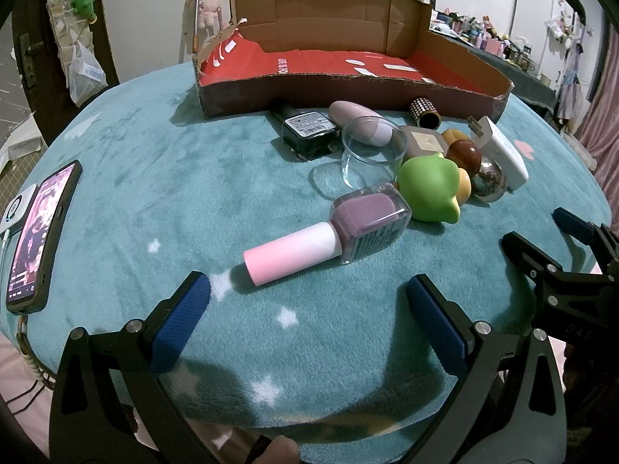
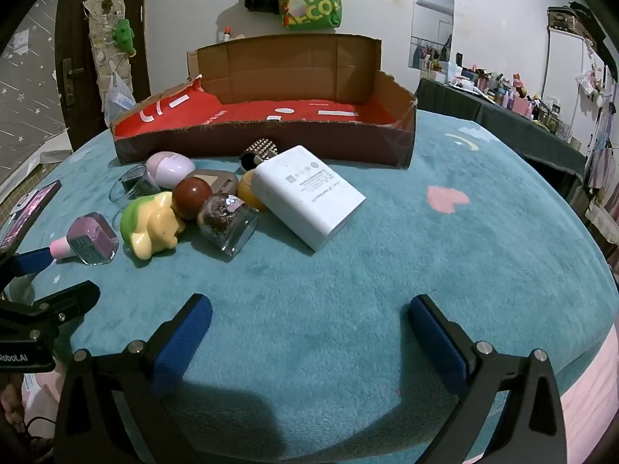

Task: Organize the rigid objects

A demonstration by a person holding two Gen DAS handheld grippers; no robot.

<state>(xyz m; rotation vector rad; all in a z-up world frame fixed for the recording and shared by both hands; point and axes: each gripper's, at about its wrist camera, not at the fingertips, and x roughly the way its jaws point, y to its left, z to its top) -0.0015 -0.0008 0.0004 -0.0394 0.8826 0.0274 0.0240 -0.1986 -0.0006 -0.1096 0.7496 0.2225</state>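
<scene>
Left gripper [image 1: 307,299]: my jaws stand wide apart, nothing between them, above the teal blanket [image 1: 154,178].
Right gripper [image 2: 309,317]: my jaws are likewise spread wide and empty, over bare blanket.
Nail polish, pink cap [image 1: 329,237]: lying on its side just beyond my left jaws, cap end nearest them, not touched.
Green and yellow toy [image 1: 429,189]: just behind the polish bottle, touching it.
Clear glass cup [image 1: 371,150]: on its side, behind the polish bottle.
Dark bottle [image 1: 307,129]: on its side left of the cup, near the box front.
Lilac egg-shaped item [image 1: 361,120]: lying behind the cup rim.
Brown ball [image 1: 464,154]: in the cluster, beside the toy.
Glitter jar [image 2: 226,220]: on its side, between the toy and the charger.
White charger [image 2: 307,197]: I see it at the right of the cluster, well ahead of my right jaws.
Studded tube [image 1: 425,112]: lying against the box front.
Cardboard box [image 1: 240,94]: open-topped, red lining, behind the whole cluster; I see nothing inside.
Phone [image 1: 38,232]: screen lit, at the left edge of the blanket, well apart from the cluster.
</scene>
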